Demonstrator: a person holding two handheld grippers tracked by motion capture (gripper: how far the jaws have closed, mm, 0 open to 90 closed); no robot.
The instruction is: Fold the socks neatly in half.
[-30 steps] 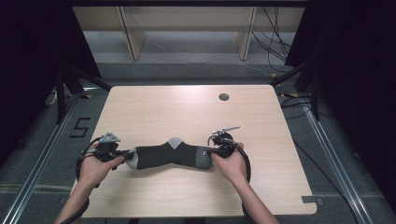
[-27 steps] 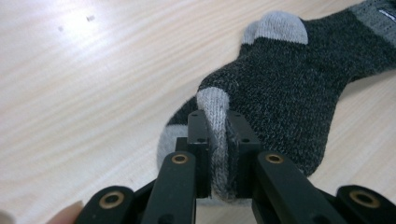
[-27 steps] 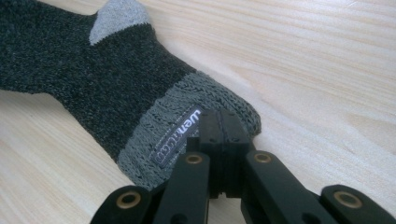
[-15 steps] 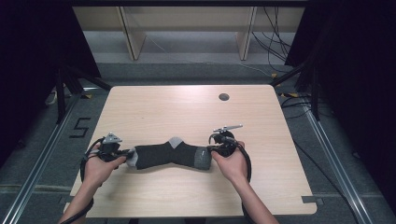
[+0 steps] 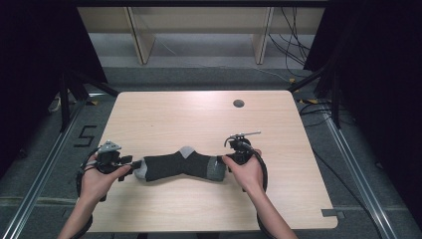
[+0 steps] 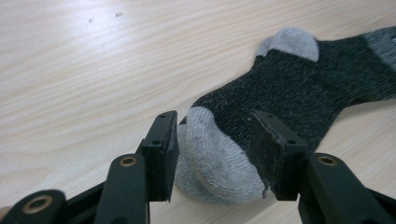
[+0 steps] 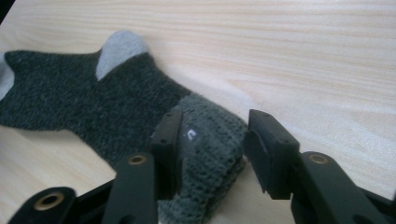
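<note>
Sock: dark knit sock (image 5: 179, 167) with grey toe, heel and cuff lies flat and stretched out at about 6 o'clock on the table (image 5: 199, 119), near its front edge
Left tongs: left tongs (image 6: 212, 154) stand apart around the grey toe; jaws have just been opening, pads off the knit, toe between them and resting on the wood
Right tongs: right tongs (image 7: 210, 154) also apart, having just opened; the ribbed cuff lies between the jaws, one pad close beside it, no pinch showing
Handling: judged light, soft and limp; it will sag and fold wherever it is not held, and the knit gives plenty of friction, so slipping is unlikely
Where to grip: the thick toe and the doubled cuff are the best holds, each offering a raised bulge; the flat middle would need a pad slid under it
Edges: front edge of the table lies close behind the hands at 6 o'clock
Open room: bare wood from 9 through 12 to 3 o'clock; a small dark hole (image 5: 238, 103) sits well apart toward 1 o'clock
</note>
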